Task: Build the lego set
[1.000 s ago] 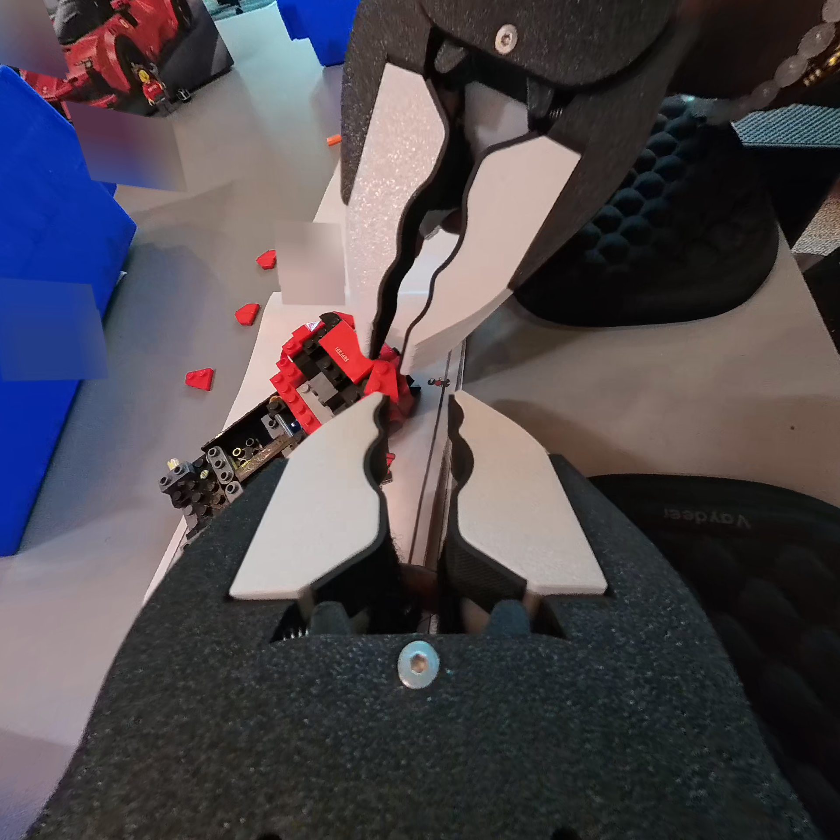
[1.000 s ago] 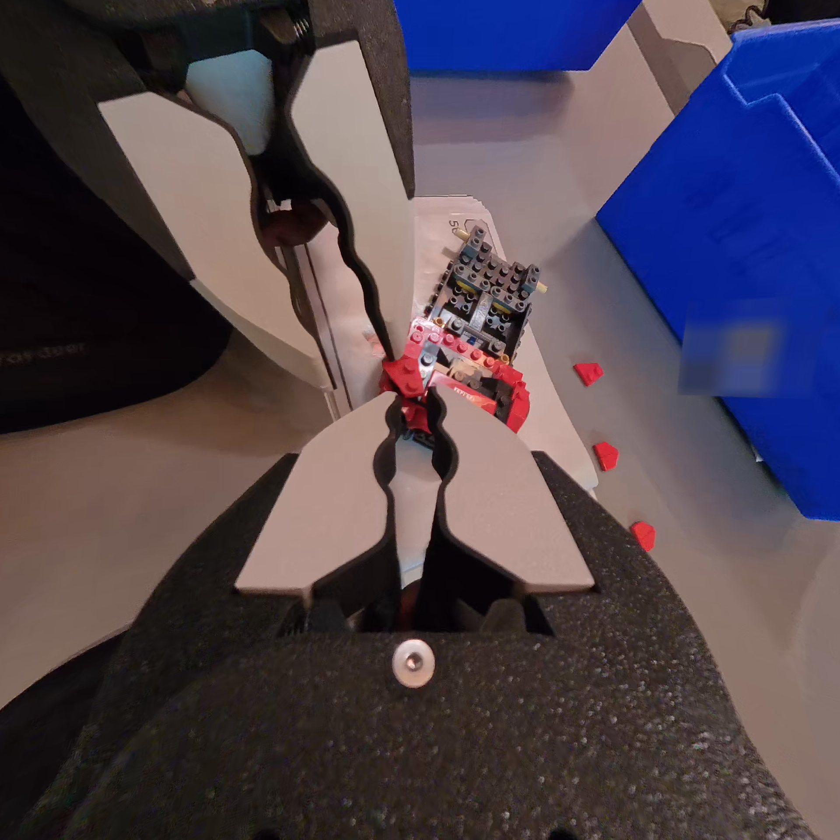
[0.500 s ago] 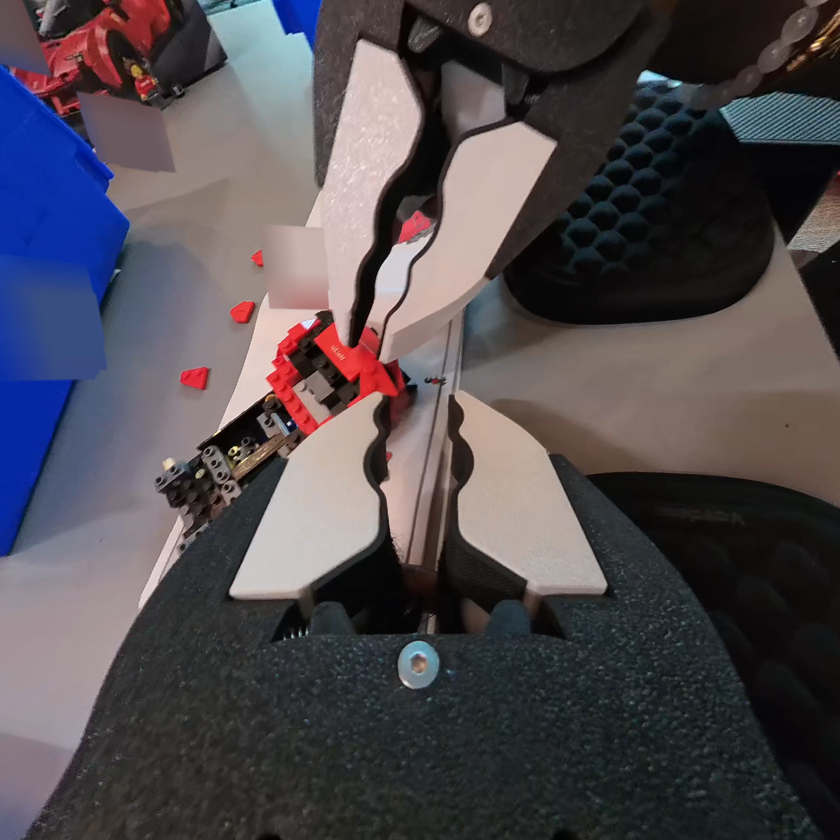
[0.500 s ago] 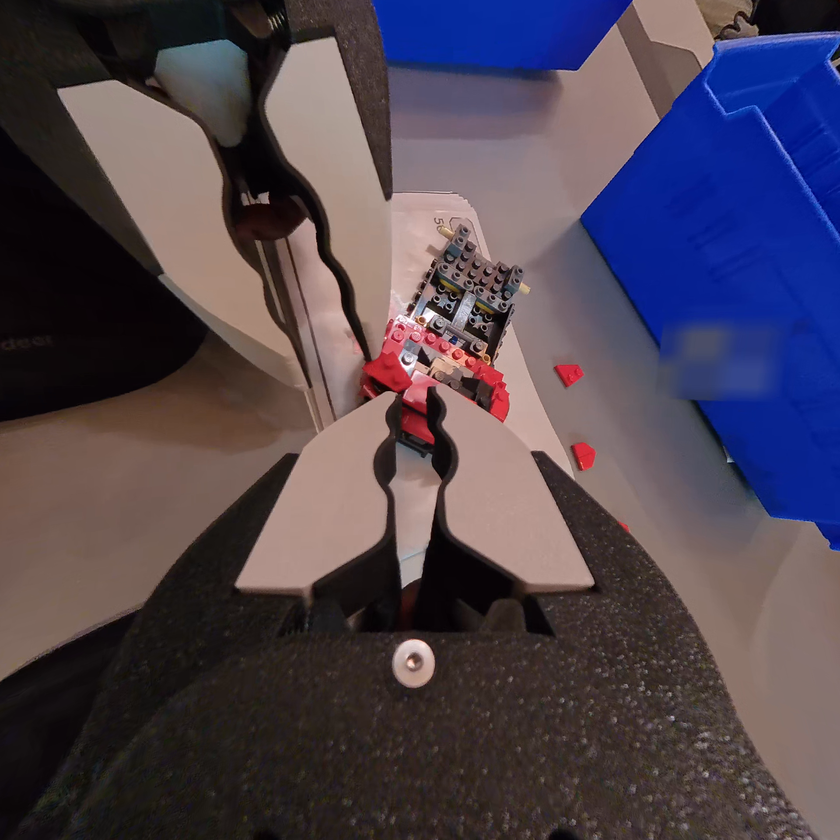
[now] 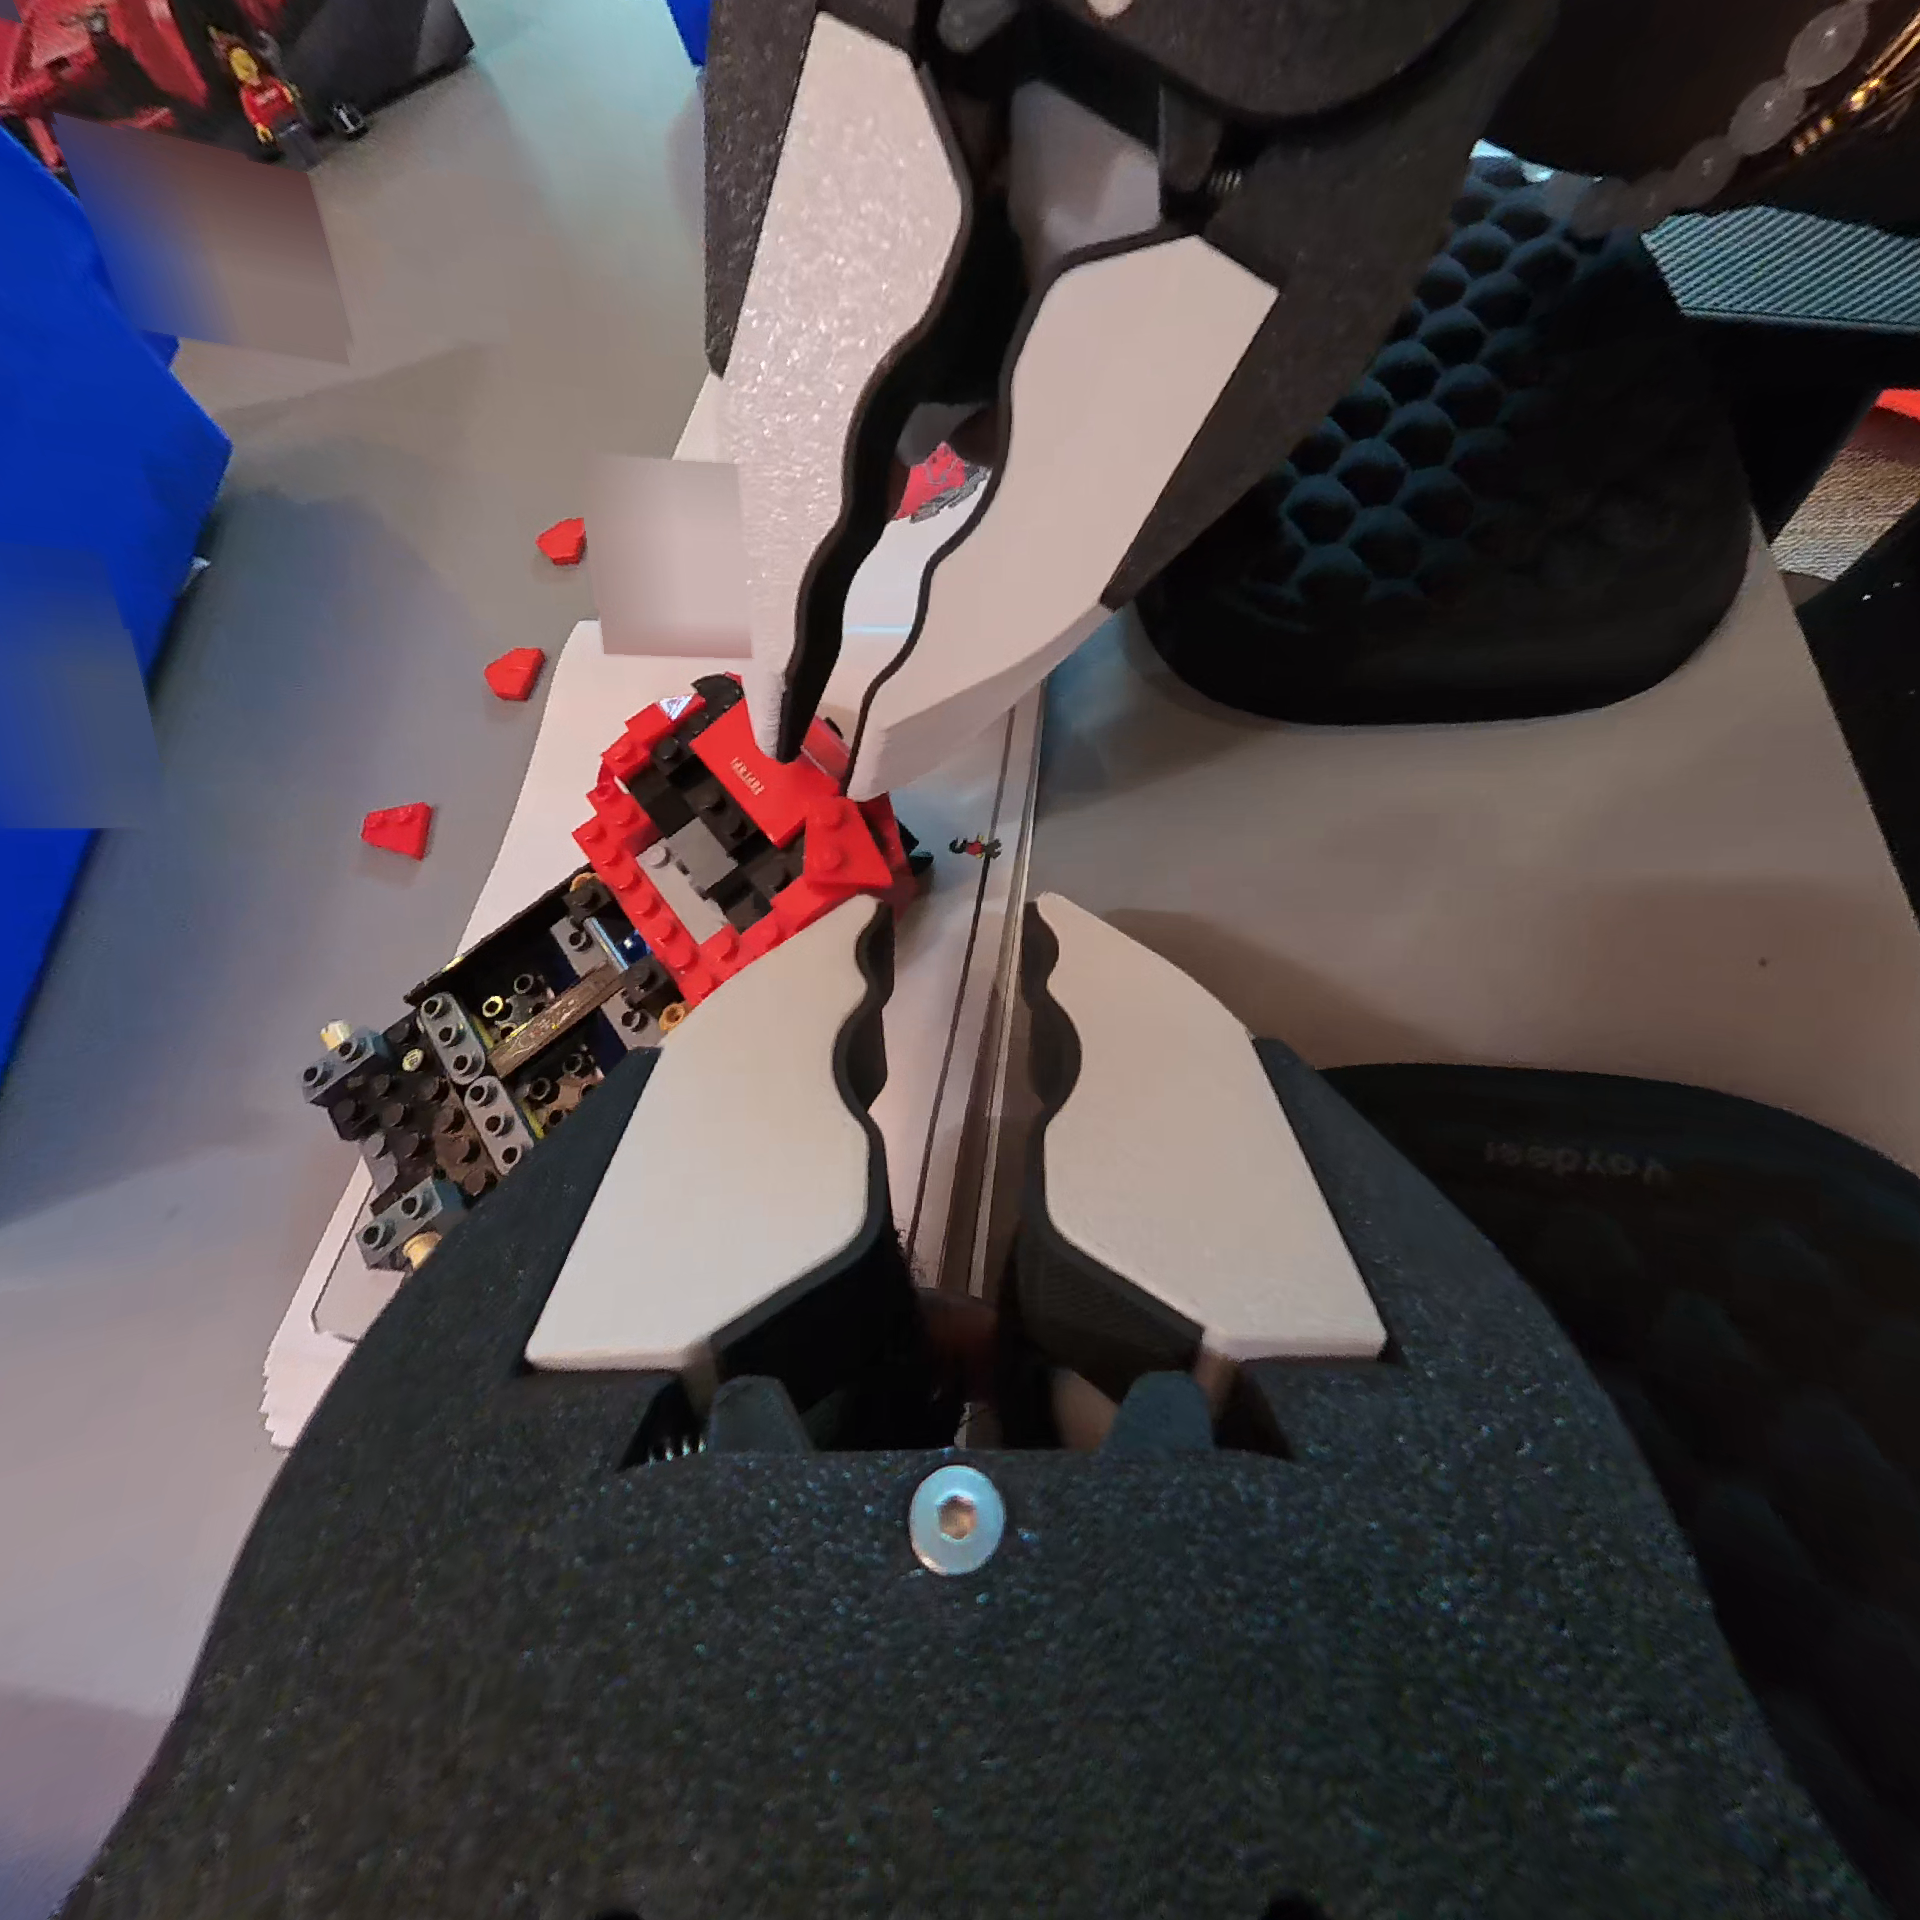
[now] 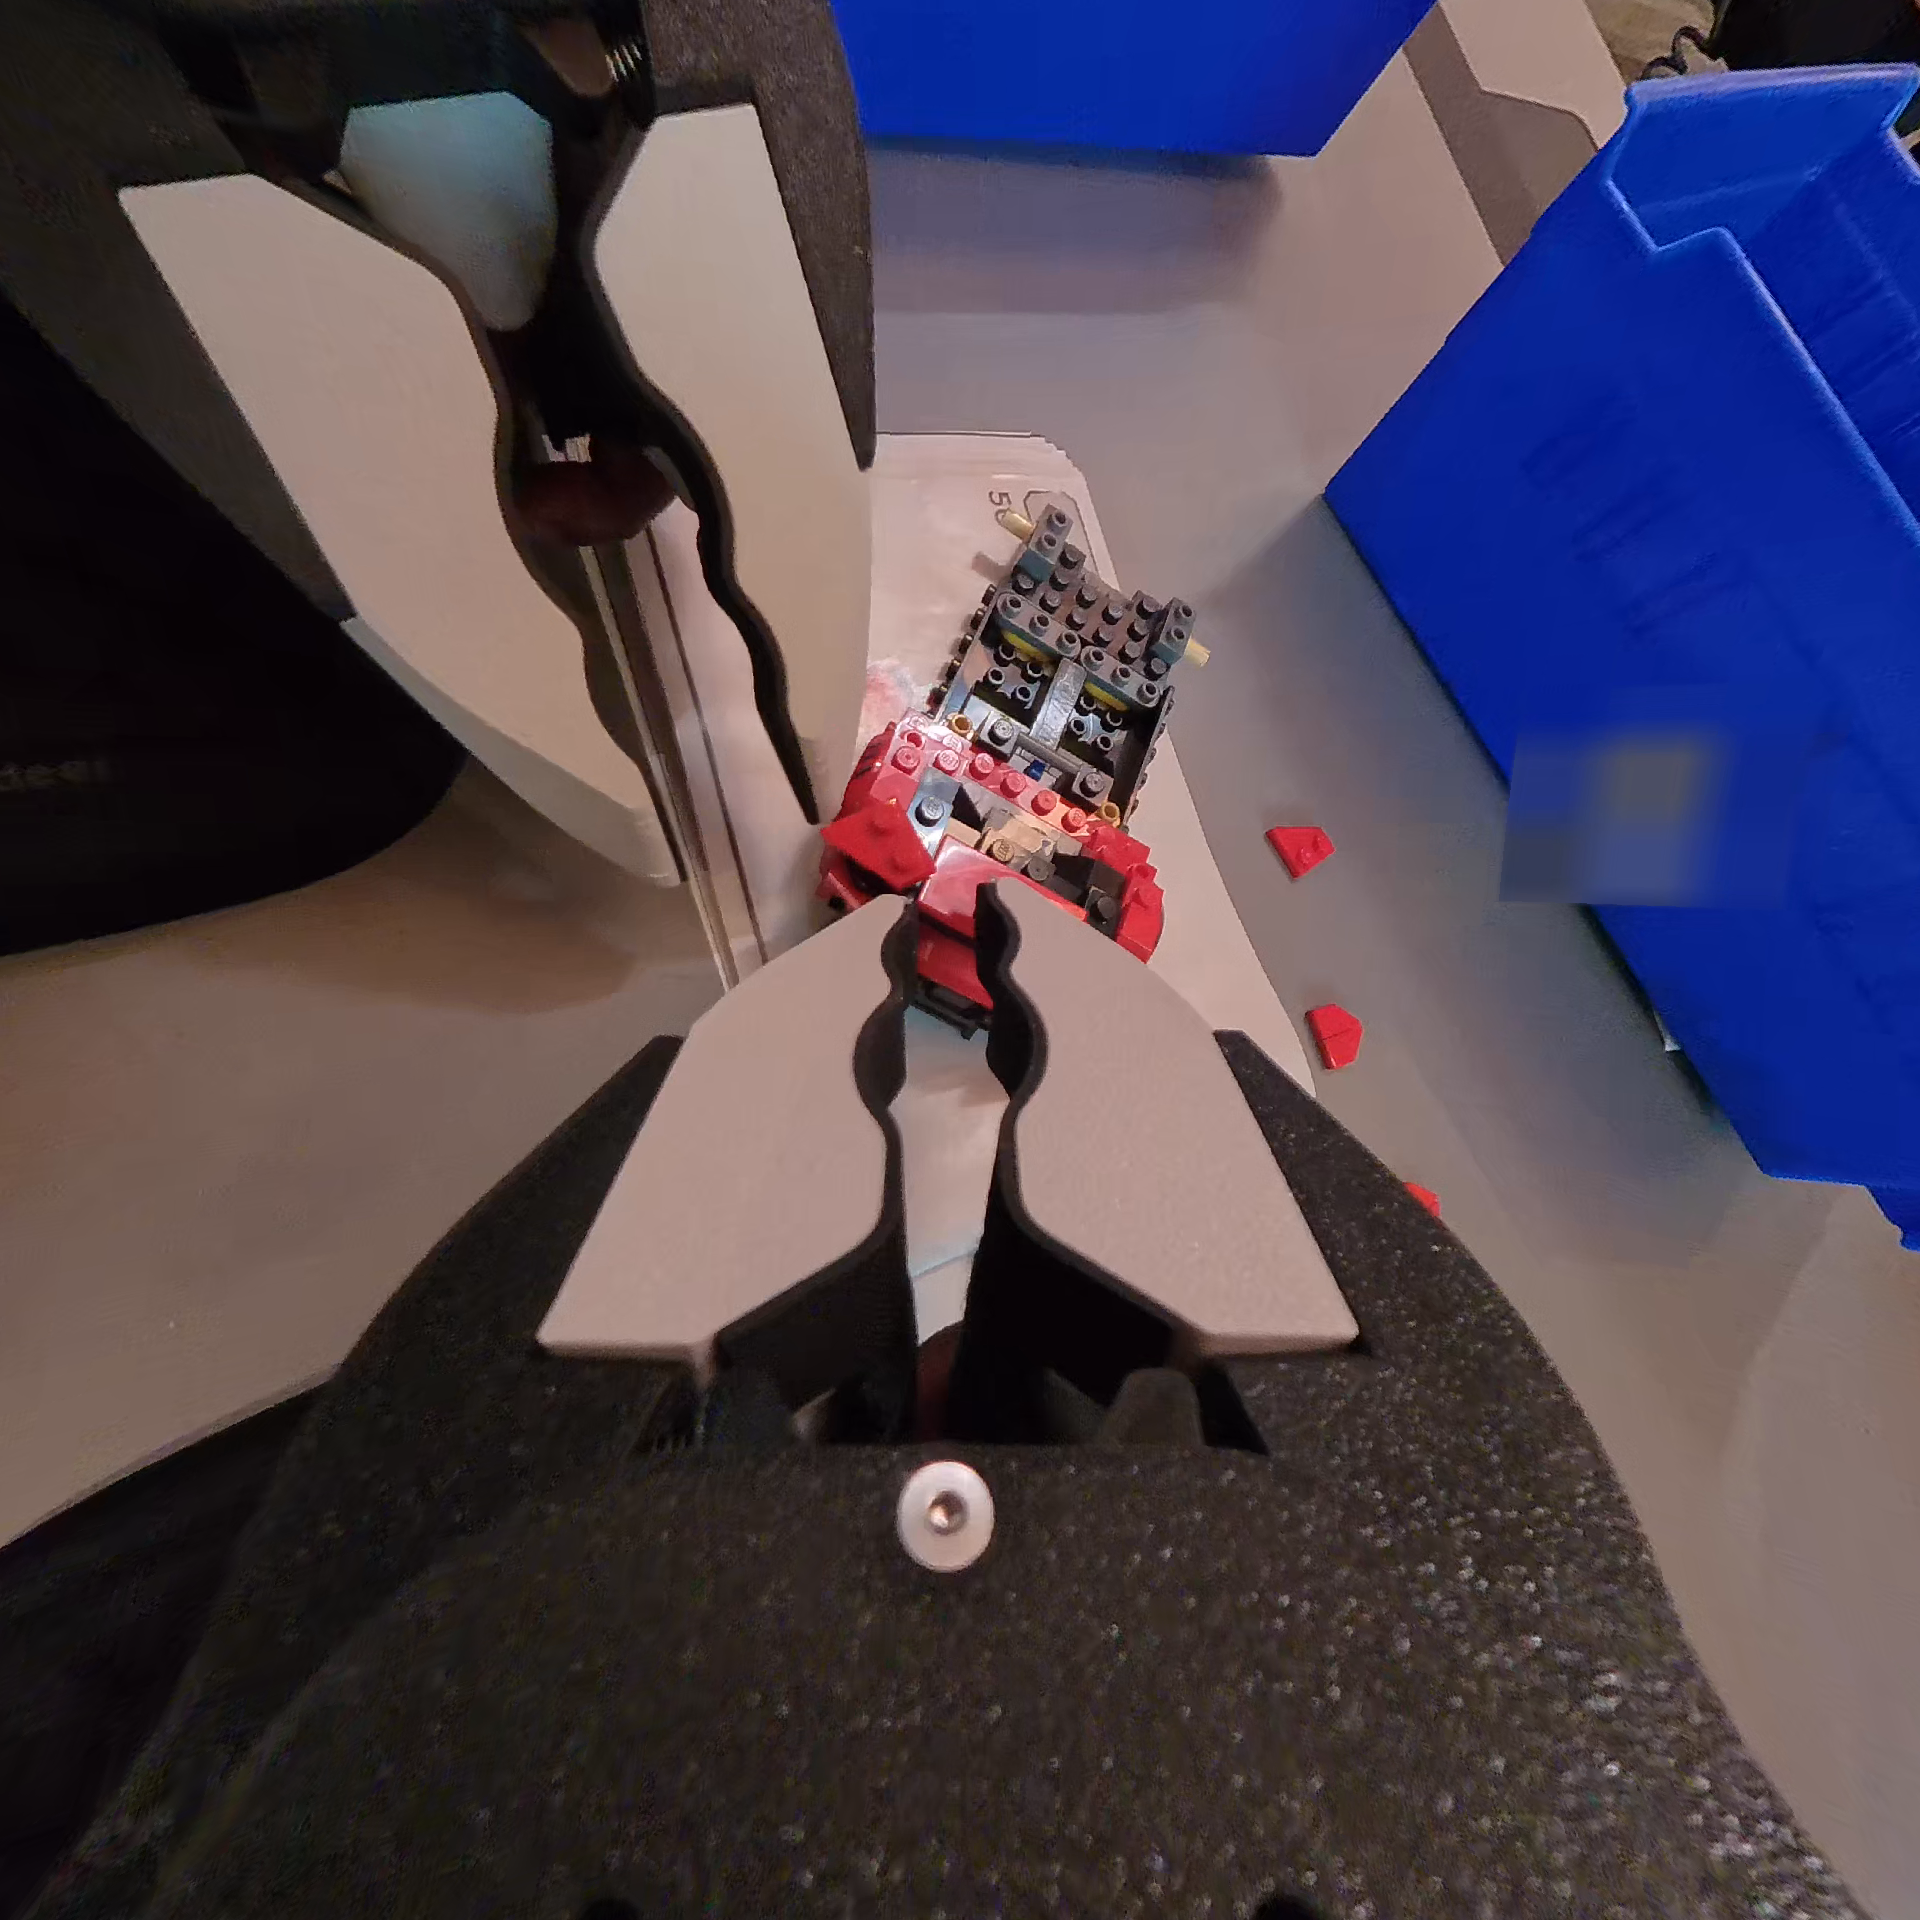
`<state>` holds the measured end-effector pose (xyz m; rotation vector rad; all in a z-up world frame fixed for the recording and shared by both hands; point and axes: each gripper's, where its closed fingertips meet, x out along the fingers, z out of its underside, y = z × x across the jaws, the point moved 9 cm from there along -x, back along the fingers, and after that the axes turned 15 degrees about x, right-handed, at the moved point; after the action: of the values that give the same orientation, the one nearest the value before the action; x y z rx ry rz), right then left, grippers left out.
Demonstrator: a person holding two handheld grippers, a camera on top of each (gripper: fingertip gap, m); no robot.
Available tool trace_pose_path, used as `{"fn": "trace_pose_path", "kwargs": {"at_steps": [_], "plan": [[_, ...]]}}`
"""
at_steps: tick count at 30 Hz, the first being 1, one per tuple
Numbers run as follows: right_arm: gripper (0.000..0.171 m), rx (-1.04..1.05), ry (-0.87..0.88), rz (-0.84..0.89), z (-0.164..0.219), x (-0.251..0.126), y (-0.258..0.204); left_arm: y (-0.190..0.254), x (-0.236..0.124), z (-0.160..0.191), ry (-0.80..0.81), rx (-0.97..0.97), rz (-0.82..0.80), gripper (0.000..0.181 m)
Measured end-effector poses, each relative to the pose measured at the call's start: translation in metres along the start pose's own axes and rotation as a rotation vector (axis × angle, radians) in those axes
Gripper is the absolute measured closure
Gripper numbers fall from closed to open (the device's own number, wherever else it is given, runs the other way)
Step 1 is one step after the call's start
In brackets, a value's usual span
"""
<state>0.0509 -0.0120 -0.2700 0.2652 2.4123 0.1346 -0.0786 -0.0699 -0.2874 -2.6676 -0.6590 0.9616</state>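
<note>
Grey desk [image 5: 1455,883] w/ blue bins [image 6: 1683,582] alongside. Lego car [image 5: 727,862], red front & dark chassis, lies on white booklet [image 5: 520,831]. Right tool [image 6: 951,914] pinched on car's red nose; left tool [image 5: 956,914] parted, holding nothing, just beside it. Loose red wedges [image 6: 1299,847] lie near bin.

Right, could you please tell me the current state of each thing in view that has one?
left gripper: open, holding nothing, one fingertip beside the car's red part.
right gripper: nearly closed, tips on the car's red front; whether it grips cannot be told.
lego car: partly built, lying on the booklet.
booklet: lying open on the table.
loose red pieces: unattached, on the table.
</note>
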Motion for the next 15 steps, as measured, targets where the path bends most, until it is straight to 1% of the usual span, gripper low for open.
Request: {"fn": "trace_pose_path", "kwargs": {"at_steps": [2, 6, 10, 15], "plan": [[0.162, -0.009, -0.002, 0.005, -0.0001, -0.0011, 0.0004, 0.0008, 0.0005, -0.0009, 0.005, 0.006, 0.004, 0.158], [0.168, -0.016, 0.008, -0.032, -0.0019, -0.0056, -0.0002, 0.0018, 0.0012, -0.002, 0.01, 0.014, 0.007, 0.158], [0.169, 0.014, -0.012, -0.09, -0.0026, -0.0052, -0.0003, 0.0029, 0.0018, -0.0042, 0.025, 0.023, 0.01, 0.158], [0.168, 0.008, -0.054, -0.087, -0.0011, -0.0025, 0.001, 0.0026, 0.0018, -0.0047, 0.029, 0.026, 0.003, 0.158]]}}
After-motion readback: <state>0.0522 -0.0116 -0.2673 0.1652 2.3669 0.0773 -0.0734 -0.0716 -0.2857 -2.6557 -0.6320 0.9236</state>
